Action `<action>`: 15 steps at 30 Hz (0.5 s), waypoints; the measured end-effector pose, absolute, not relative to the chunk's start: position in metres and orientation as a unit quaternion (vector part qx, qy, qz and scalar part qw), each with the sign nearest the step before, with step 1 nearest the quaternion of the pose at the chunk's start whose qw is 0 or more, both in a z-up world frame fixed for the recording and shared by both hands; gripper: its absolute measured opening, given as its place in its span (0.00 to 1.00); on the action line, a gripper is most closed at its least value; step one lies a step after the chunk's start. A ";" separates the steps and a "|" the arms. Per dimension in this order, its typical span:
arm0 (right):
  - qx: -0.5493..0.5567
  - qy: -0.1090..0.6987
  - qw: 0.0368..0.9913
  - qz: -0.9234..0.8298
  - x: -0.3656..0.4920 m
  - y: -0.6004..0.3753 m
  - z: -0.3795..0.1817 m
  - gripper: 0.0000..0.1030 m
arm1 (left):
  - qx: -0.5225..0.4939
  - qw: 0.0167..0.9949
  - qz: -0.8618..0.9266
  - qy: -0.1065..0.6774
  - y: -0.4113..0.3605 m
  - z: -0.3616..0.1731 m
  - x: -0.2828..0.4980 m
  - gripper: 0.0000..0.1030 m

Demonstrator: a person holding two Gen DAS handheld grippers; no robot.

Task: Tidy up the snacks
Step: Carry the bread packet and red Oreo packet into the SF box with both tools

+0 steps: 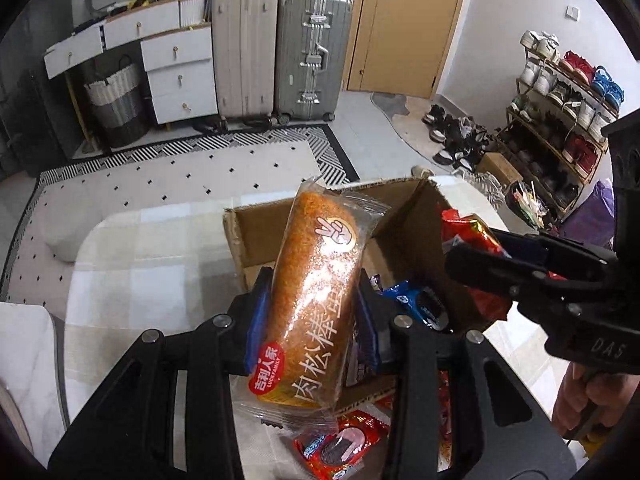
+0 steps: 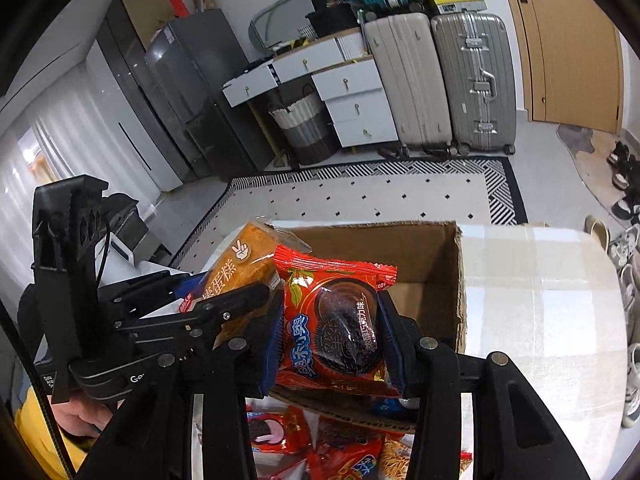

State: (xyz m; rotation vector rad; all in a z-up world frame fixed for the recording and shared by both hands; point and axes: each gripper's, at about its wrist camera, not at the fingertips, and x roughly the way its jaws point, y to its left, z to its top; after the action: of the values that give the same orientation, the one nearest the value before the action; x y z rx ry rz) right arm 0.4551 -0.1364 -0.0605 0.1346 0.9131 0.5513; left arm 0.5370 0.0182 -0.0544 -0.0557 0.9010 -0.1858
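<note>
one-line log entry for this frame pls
left gripper: shut on orange cake pack | right gripper: shut on red cookie pack | both above cardboard box

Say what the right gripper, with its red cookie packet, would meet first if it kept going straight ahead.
Probably the cardboard box: the right gripper points down into its open top, so the red cookie packet would likely meet the box's inside first; depth is unclear.

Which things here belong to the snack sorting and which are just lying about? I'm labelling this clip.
Job: left gripper shut on meat floss cake; right gripper shut on red cookie packet; cardboard box; loose snack packets.

Lying about: suitcases, white drawers, laundry basket, shoe rack.
</note>
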 end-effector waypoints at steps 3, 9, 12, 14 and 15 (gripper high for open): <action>0.067 0.442 0.856 0.259 0.460 -0.138 -0.069 0.42 | -0.029 0.892 -0.092 0.442 0.018 -0.069 0.552 0.34; 0.068 0.448 0.853 0.259 0.463 -0.139 -0.079 0.42 | -0.034 0.886 -0.097 0.451 0.016 -0.096 0.567 0.35; 0.069 0.452 0.852 0.257 0.467 -0.139 -0.082 0.42 | -0.036 0.887 -0.097 0.449 0.016 -0.104 0.575 0.34; 0.068 0.451 0.852 0.255 0.467 -0.139 -0.082 0.42 | -0.034 0.888 -0.096 0.448 0.014 -0.106 0.569 0.34; 0.067 0.453 0.852 0.255 0.468 -0.139 -0.083 0.42 | -0.034 0.889 -0.095 0.447 0.013 -0.108 0.573 0.34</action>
State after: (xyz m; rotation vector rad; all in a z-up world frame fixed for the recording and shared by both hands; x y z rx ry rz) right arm 0.4676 -0.1389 -0.0832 0.1410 0.9533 0.5358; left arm 0.5731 0.0131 -0.1076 -0.0697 0.9298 -0.1970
